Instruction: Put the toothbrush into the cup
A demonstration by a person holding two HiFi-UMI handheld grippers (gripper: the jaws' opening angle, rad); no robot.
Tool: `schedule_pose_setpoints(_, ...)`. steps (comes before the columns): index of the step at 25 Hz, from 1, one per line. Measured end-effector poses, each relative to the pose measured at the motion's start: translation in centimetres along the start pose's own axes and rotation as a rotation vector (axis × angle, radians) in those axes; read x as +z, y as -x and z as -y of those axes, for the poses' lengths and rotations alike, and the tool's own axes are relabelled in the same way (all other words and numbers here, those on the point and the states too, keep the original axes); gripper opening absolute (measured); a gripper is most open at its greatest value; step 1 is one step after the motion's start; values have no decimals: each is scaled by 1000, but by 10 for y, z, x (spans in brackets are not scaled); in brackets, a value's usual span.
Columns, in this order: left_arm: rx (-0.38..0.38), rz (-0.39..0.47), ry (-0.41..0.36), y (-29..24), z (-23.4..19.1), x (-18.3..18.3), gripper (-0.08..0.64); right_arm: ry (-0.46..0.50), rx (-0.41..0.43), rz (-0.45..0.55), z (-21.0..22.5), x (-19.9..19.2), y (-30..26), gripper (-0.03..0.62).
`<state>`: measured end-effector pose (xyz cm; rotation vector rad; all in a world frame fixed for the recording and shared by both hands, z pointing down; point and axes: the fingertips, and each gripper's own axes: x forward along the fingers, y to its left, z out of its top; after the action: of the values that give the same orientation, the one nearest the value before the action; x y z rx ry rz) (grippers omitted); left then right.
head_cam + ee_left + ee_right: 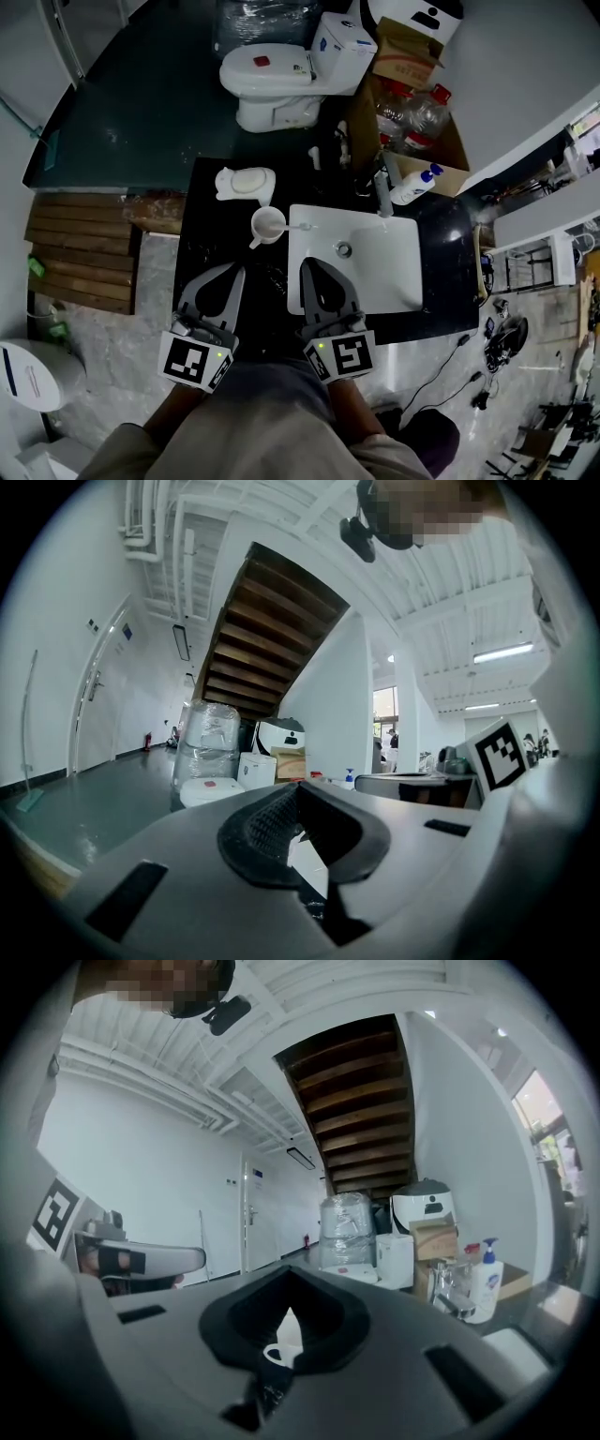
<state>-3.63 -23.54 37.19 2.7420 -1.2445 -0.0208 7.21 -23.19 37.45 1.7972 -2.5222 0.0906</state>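
We hold the left claw [232, 271] and the right claw [308, 266] both closed and empty, near the white cup [268, 225], which stands on the black worktop [208, 246] just beside the sink [380, 272] with the toothbrush [302, 226] in it.

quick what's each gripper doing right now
left gripper: closed, holding nothing
right gripper: closed, holding nothing
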Motion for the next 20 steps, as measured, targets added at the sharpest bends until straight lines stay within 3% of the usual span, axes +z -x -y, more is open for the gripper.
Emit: schedule_pose_setpoints(20,-29,31,2,5,9,14,9,25,-47,44,-12,31,31,5)
